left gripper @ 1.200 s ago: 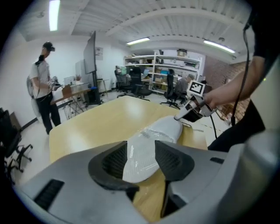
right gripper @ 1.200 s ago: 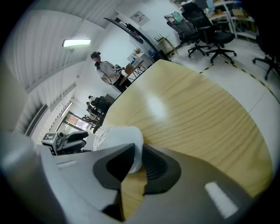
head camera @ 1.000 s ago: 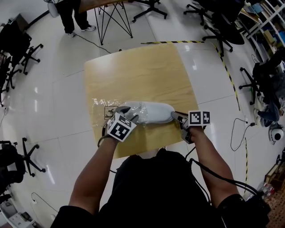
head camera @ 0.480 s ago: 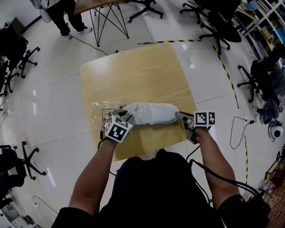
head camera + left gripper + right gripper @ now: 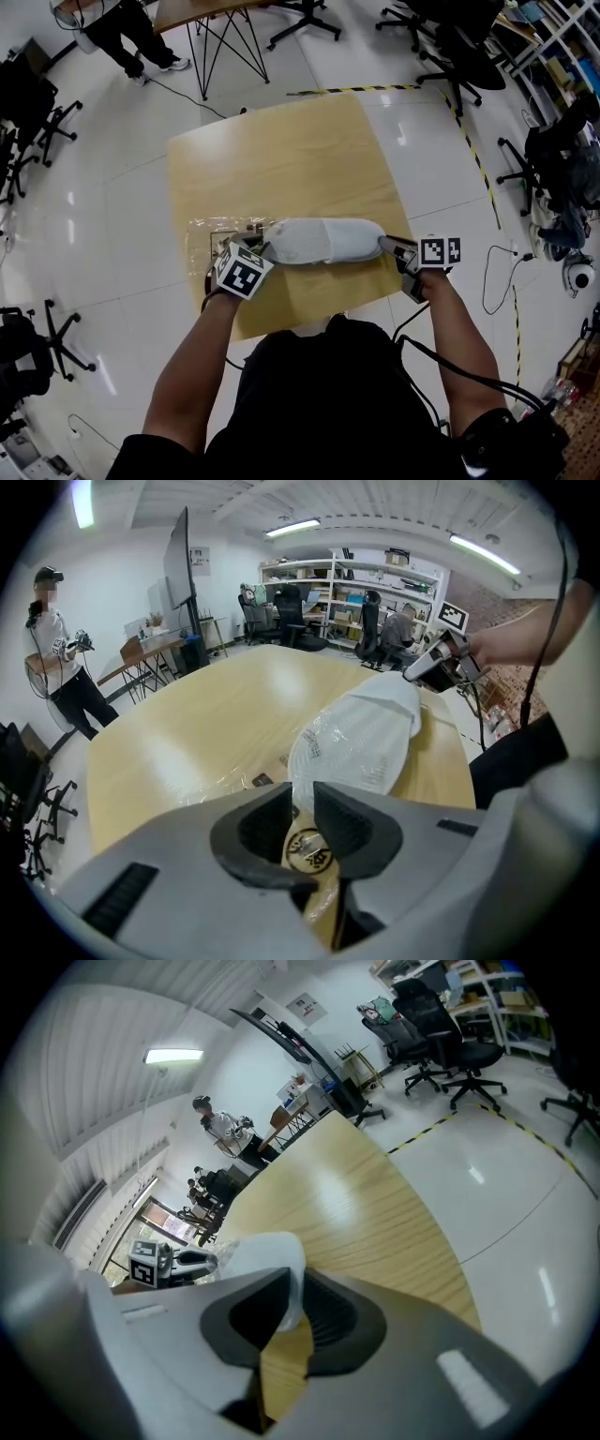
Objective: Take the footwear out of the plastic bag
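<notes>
Around the pale wooden surface [image 5: 281,159] we see glossy white floor tiles [image 5: 112,216], black office chairs [image 5: 37,103], a strip of yellow-and-black tape [image 5: 473,141], a second table [image 5: 211,37] on thin black legs and a person [image 5: 103,28] standing beside it. In the left gripper view, shelves [image 5: 356,583] line the far wall. The square surface has rounded corners and a smooth, faintly grained top. Along its near edge lies the shoe [image 5: 323,241], white, long and rounded, lengthwise from left to right. The plastic bag [image 5: 211,234] is clear, crinkled film with dark print. It lies flat on the surface to the shoe's left, and film covers the shoe's left end. From the head view, the marker cube of the left gripper [image 5: 255,246] hides part of that end. Its jaws have just been closing and now pinch the crumpled film, with the shoe running away beyond them. The right gripper [image 5: 386,245] is at the opposite, bare end, and its jaws are clamped on the shoe's white tip. The shoe thus spans the gap between the two grippers.
</notes>
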Motion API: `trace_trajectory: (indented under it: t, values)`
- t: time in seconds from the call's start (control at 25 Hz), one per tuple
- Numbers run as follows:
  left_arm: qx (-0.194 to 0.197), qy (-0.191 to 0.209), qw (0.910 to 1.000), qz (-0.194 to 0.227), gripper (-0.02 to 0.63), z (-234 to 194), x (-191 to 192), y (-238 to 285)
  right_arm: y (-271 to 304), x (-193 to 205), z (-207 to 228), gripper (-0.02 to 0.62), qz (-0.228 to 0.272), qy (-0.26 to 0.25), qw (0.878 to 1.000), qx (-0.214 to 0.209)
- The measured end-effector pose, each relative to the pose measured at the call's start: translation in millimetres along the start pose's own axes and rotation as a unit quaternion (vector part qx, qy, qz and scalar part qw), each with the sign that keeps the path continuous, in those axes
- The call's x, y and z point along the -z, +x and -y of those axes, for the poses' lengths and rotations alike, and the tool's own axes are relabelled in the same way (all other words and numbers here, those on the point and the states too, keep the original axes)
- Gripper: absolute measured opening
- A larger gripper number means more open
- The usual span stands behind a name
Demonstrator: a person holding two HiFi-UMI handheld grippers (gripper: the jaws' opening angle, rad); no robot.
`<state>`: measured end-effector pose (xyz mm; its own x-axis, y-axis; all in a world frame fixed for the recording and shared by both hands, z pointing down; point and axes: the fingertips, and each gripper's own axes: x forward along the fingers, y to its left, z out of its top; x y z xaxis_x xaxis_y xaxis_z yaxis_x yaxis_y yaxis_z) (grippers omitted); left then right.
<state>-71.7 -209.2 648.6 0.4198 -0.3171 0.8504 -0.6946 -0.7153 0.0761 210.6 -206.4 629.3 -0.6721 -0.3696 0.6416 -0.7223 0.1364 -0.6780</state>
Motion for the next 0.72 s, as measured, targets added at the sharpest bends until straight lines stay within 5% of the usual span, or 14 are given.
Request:
trace_trajectory:
  t: [0.72]
  values:
    - [-0.087, -0.020, 0.9953, -0.040, 0.046, -74, 53, -32, -13, 15, 11, 0.050, -0.017, -0.025, 0.999, 0.027]
